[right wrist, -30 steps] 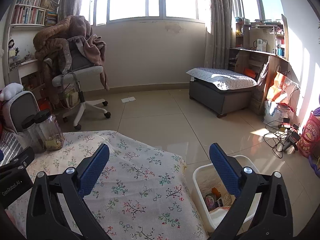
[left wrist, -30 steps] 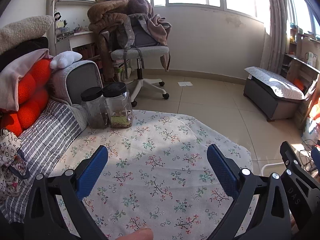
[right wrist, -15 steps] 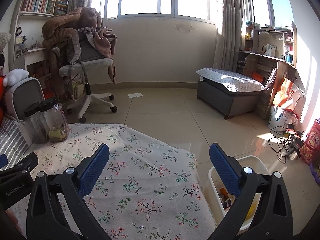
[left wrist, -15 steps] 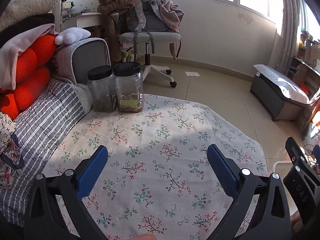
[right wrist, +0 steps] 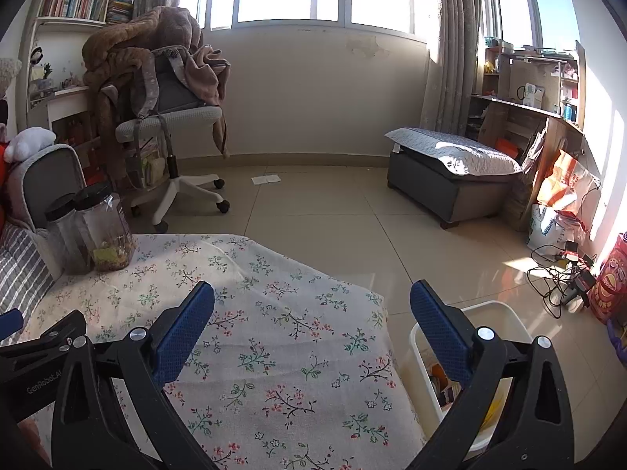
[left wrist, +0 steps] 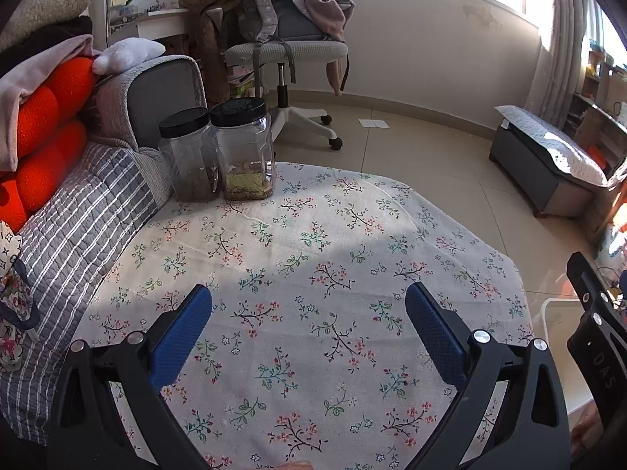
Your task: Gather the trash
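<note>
A white bin (right wrist: 490, 313) with wrappers inside stands on the floor by the table's right edge; its rim (left wrist: 556, 309) shows at the right of the left wrist view. My left gripper (left wrist: 309, 313) hovers open over the floral tablecloth (left wrist: 321, 243), nothing between its blue pads. My right gripper (right wrist: 312, 307) is open too, spanning the table's right edge and the bin. No loose trash shows on the cloth. A small white paper (right wrist: 266, 179) lies on the floor far off near the wall.
Two clear jars with black lids (left wrist: 243, 149) stand at the table's far left corner. A sofa with a striped quilt (left wrist: 70, 227) and orange cushions lies to the left. An office chair (right wrist: 172, 125) piled with clothes, a grey bench (right wrist: 450, 164) and cables (right wrist: 556, 270) are around the floor.
Both grippers have tilted downward and drawn back, so more of the tablecloth fills each view. Both stay open and empty.
</note>
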The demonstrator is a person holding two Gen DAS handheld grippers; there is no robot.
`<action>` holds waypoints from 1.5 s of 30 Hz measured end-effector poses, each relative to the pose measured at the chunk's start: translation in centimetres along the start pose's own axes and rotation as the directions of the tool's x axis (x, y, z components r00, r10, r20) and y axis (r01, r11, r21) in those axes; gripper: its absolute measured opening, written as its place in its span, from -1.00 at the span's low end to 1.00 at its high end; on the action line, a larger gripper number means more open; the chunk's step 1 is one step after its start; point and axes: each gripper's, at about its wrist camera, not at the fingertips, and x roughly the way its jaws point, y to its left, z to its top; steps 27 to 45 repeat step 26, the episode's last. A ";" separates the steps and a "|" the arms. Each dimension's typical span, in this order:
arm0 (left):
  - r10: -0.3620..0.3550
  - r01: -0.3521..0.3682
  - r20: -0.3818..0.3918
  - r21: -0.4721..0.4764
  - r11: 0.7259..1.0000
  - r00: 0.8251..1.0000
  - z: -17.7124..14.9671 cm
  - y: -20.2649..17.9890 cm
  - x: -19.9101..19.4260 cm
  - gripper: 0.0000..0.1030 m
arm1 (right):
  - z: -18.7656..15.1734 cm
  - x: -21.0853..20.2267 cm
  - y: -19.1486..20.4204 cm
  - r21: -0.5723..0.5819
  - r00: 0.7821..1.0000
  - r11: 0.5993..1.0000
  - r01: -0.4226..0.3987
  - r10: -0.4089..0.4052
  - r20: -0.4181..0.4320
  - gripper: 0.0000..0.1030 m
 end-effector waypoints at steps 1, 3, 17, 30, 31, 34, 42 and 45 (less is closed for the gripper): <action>-0.003 0.003 -0.002 0.000 1.000 1.000 -0.1 0.0 0.0 0.87 | 0.0 0.0 0.0 0.000 1.000 1.000 0.000 0.000 -0.003 0.86; -0.014 0.014 0.003 0.000 1.000 1.000 -0.1 0.0 0.0 0.86 | 0.0 0.1 0.0 -0.001 1.000 1.000 0.000 0.000 -0.007 0.86; -0.040 0.040 0.036 0.000 0.999 0.999 -0.2 0.2 -0.1 0.58 | -0.3 0.5 -0.1 -0.011 0.999 1.000 -0.008 0.007 -0.034 0.86; -0.012 0.012 0.044 0.011 1.000 0.999 -0.1 -0.2 -0.6 0.87 | -0.5 0.5 -0.2 -0.017 0.999 1.000 -0.012 0.011 -0.044 0.86; -0.012 0.012 0.044 0.011 1.000 0.999 -0.1 -0.2 -0.6 0.87 | -0.5 0.5 -0.2 -0.017 0.999 1.000 -0.012 0.011 -0.044 0.86; -0.012 0.012 0.044 0.011 1.000 0.999 -0.1 -0.2 -0.6 0.87 | -0.5 0.5 -0.2 -0.017 0.999 1.000 -0.012 0.011 -0.044 0.86; -0.012 0.012 0.044 0.011 1.000 0.999 -0.1 -0.2 -0.6 0.87 | -0.5 0.5 -0.2 -0.017 0.999 1.000 -0.012 0.011 -0.044 0.86; -0.012 0.012 0.044 0.011 1.000 0.999 -0.1 -0.2 -0.6 0.87 | -0.5 0.5 -0.2 -0.017 0.999 1.000 -0.012 0.011 -0.044 0.86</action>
